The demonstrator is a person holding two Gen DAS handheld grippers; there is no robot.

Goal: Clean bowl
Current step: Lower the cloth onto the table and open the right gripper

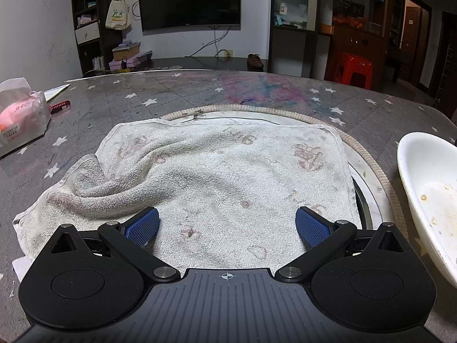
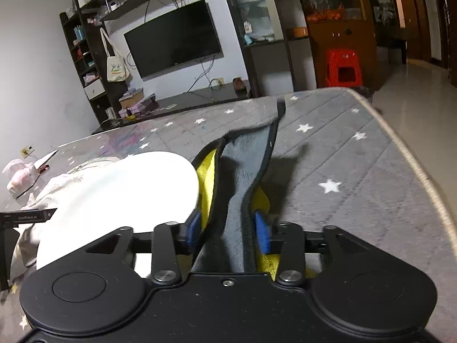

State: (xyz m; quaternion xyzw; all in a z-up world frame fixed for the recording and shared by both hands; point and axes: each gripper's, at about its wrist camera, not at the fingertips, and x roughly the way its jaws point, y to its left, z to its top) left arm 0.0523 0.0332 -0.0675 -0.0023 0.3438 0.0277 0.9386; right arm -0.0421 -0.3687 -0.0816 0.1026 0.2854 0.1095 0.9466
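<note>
Clearly, your left gripper (image 1: pixel 227 225) is spread wide with nothing between its blue pads (image 1: pixel 142 226), hovering over the stained white towel (image 1: pixel 217 171) that fills the centre of the left wrist frame. At the left edge of that frame the pink tissue pack (image 1: pixel 21 117) carries small print along its side; it looks like "ZHU LIANG FUN", though it is too small to be sure. Beside the pack lies a red pen (image 1: pixel 60 106) with white lettering you cannot read. The bowl (image 1: pixel 428 194) sits at the right edge of that frame, just beside the towel, its white inside flecked with brown food residue.

Your right gripper (image 2: pixel 228 230) is clenched on a grey and yellow cloth (image 2: pixel 245 171) with a black hem, which runs up the middle of the right wrist frame. Only this view shows the cloth; the bowl (image 2: pixel 120 194) appears here as an overexposed white shape in the lower left, touching the cloth's yellow side. At the far left edge, a black bar (image 2: pixel 27 216) bears white writing that seems to read "GenRobot.AI".
</note>
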